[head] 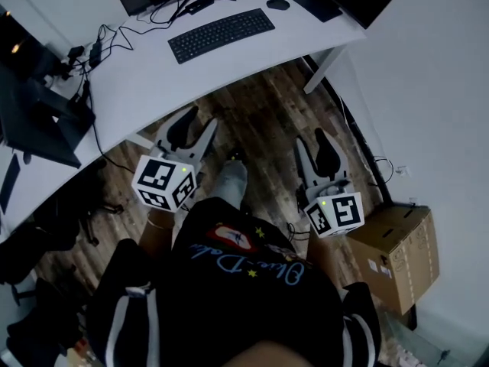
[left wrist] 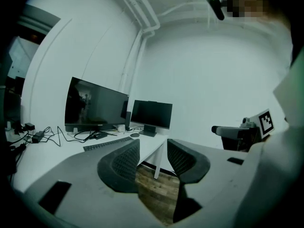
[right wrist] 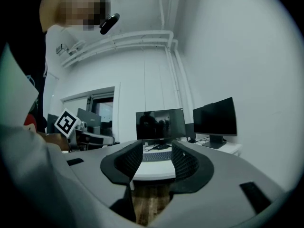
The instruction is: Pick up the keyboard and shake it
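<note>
we are standing back from the white desk (head: 153,82), where the keyboard (head: 221,34) is lying flat, well apart from both tools. we are holding the left gripper (head: 193,131) and right gripper (head: 315,153) low over the floor (head: 263,117), jaws apart and empty, probably lining them up to take the keyboard's two ends.

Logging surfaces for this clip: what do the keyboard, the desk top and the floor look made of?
Keyboard: black plastic, matte, by its dull keys.
Desk: smooth white top, likely laminate; material unsure.
Floor: wood or wood-look planks, with visible grain and seams.
</note>
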Demonstrator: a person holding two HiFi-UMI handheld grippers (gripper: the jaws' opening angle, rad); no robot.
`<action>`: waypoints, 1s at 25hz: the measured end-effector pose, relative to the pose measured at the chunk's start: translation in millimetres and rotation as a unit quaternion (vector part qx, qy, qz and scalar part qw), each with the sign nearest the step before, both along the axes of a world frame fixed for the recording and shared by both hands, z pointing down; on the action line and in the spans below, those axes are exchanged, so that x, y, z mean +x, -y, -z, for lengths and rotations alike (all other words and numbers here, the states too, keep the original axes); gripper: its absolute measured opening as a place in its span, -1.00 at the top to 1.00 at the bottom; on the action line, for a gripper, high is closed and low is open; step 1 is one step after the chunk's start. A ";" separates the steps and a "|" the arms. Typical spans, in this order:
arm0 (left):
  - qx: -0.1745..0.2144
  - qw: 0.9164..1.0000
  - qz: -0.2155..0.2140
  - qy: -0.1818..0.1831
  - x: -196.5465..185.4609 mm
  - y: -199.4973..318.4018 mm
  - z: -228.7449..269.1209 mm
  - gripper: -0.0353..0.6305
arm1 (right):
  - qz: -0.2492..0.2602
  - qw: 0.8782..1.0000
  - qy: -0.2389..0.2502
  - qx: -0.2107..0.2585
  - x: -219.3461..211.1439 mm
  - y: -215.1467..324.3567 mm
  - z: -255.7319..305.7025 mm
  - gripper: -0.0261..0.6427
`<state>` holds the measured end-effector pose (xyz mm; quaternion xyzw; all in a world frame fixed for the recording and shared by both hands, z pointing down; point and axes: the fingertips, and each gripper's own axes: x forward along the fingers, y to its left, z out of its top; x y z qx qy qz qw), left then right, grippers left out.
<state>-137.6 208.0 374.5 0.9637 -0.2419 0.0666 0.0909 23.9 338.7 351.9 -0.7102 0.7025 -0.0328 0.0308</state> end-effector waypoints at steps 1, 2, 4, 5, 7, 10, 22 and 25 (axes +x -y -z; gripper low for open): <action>0.001 1.000 0.005 0.000 4.6 7.6 -2.4 0.42 | 0.002 1.000 -0.002 -0.001 5.8 6.0 -0.8 0.46; 0.001 1.000 0.009 -0.001 9.2 15.1 -4.6 0.42 | 0.005 1.000 -0.004 -0.003 11.9 13.0 -2.1 0.46; 0.000 1.000 0.018 -0.006 18.1 32.5 -9.1 0.42 | 0.011 1.000 -0.009 -0.006 24.6 30.9 -4.3 0.46; -0.001 1.000 0.024 -0.008 22.4 43.9 -12.0 0.42 | 0.015 1.000 -0.012 -0.006 31.4 42.2 -4.6 0.46; -0.005 0.999 0.036 -0.011 30.0 71.2 -19.5 0.42 | 0.021 1.000 -0.020 -0.006 45.6 69.2 -4.7 0.45; -0.010 0.998 0.056 -0.009 40.0 117.0 -27.2 0.42 | 0.030 0.999 -0.027 -0.008 68.1 116.6 -5.4 0.45; -0.060 0.988 0.123 0.066 49.5 307.8 -88.6 0.41 | 0.085 0.996 0.002 -0.016 119.4 329.4 -10.6 0.44; -0.099 0.981 0.146 0.084 35.7 349.9 -119.0 0.38 | 0.098 0.995 0.004 -0.027 125.1 372.9 -15.9 0.44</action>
